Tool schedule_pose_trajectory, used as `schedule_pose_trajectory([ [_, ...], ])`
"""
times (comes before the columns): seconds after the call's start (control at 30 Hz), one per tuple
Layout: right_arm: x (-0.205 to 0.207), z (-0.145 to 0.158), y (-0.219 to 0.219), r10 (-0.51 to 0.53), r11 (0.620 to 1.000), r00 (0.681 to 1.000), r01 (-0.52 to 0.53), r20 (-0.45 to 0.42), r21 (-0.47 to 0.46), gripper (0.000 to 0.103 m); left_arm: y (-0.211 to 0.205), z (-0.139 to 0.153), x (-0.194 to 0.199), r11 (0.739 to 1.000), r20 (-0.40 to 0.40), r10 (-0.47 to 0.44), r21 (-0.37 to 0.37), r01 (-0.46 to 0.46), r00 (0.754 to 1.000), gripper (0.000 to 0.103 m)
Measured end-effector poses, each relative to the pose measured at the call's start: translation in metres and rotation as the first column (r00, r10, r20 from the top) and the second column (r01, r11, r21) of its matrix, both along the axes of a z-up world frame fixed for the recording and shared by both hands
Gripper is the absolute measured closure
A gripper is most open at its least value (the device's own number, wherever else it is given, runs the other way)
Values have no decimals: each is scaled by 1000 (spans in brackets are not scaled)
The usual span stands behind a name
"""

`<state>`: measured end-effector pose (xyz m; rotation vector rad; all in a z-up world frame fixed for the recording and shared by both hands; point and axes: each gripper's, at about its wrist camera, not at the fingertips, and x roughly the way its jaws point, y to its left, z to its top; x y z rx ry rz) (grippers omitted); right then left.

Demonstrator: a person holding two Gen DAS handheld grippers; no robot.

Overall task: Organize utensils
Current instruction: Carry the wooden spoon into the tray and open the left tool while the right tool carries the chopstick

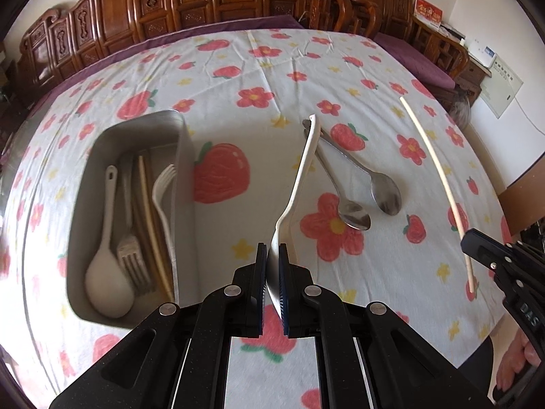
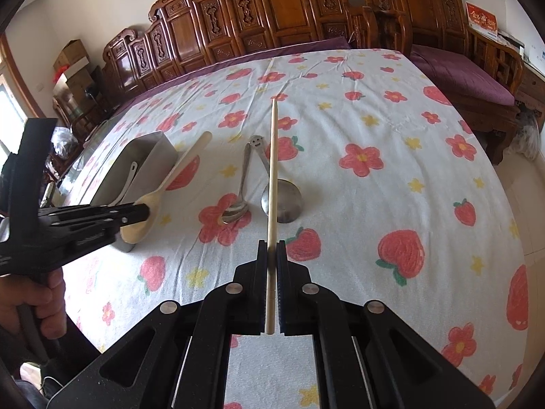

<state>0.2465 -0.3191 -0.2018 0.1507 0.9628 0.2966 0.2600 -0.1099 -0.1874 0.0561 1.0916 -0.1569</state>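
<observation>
My left gripper (image 1: 272, 250) is shut on the bowl of a cream plastic spoon (image 1: 299, 177), held above the cloth with its handle pointing away. To its left stands a metal tray (image 1: 185, 156) with a white spoon (image 1: 105, 272), a metal fork (image 1: 131, 255), chopsticks and a white plastic fork (image 1: 163, 184) inside. Two metal spoons (image 1: 354, 218) (image 1: 385, 194) lie crossed on the cloth. My right gripper (image 2: 271, 248) is shut on a pale chopstick (image 2: 272, 170) that points forward over those spoons (image 2: 238, 204). The right wrist view shows the left gripper (image 2: 143, 209) by the tray (image 2: 150, 156).
A strawberry and flower cloth (image 2: 374, 129) covers the table. A carved wooden screen (image 2: 272, 10) and chairs stand behind it, and a bench with a purple cushion (image 2: 460, 75) stands at the right. A hand (image 2: 44, 303) grips the left handle.
</observation>
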Motion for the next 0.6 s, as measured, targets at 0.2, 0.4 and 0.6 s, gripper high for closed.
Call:
schedule_pose_trajectory([
  [0.2, -2, 2, 2, 8, 1000, 1000, -8, 5, 1, 97, 13, 14, -10, 1000, 17, 6, -8, -6, 1000, 97],
  [0.4, -6, 3, 10, 26, 1000, 1000, -26, 9, 1, 97, 30, 27, -17, 1000, 39, 20, -8, -19, 999, 97],
  [0.6, -9, 2, 29, 65, 998, 998, -65, 15, -26, 97, 50, 38, -22, 999, 62, 44, -21, -43, 997, 97],
])
